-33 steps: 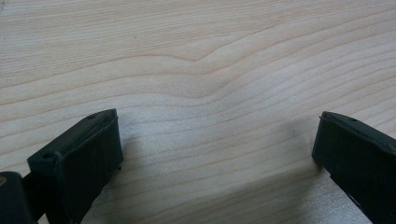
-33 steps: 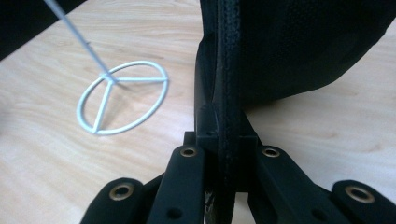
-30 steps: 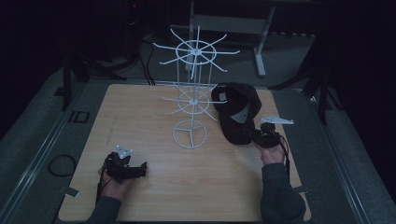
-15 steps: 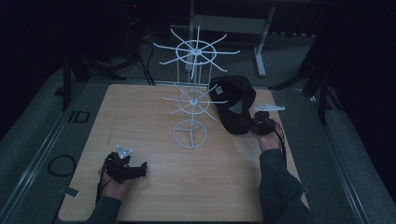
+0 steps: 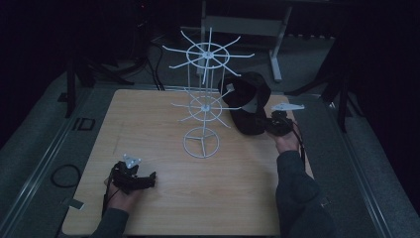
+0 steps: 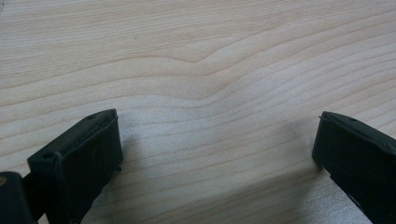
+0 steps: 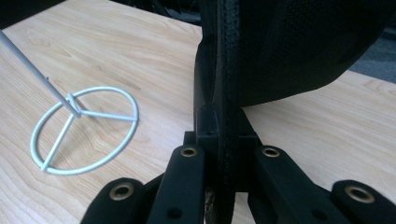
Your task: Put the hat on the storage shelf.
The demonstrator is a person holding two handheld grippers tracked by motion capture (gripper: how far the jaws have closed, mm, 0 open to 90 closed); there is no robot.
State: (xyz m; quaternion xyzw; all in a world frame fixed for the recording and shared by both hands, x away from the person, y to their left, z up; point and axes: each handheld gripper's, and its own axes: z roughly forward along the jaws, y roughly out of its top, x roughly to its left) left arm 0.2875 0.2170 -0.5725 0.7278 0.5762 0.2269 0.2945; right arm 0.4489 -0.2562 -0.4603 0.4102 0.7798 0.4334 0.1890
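A black cap [image 5: 246, 99] hangs by its edge from my right gripper [image 5: 271, 125], lifted beside the lower arms of the white wire rack [image 5: 203, 106] at mid-table. In the right gripper view the two jaws of the right gripper [image 7: 223, 151] are shut on the cap [image 7: 289, 46], whose stitched edge runs up between them; the rack's ring base [image 7: 86, 135] lies to the left. My left gripper [image 5: 141, 179] rests on the wooden table [image 5: 148, 119] near the front left. Seen from the left gripper view, my left gripper [image 6: 215, 149] is open with bare wood between the jaws.
The rack has two tiers of spoke arms, the upper tier [image 5: 208, 53] standing tall over the table's back. Dark floor, cables [image 5: 64, 174] and a metal stand [image 5: 275, 44] surround the table. Bare wood stretches between the rack's base and the front edge.
My right hand has carried the cap away from the person, toward the back of the table and slightly up, nearer the rack's lower arms. The left gripper has stayed put.
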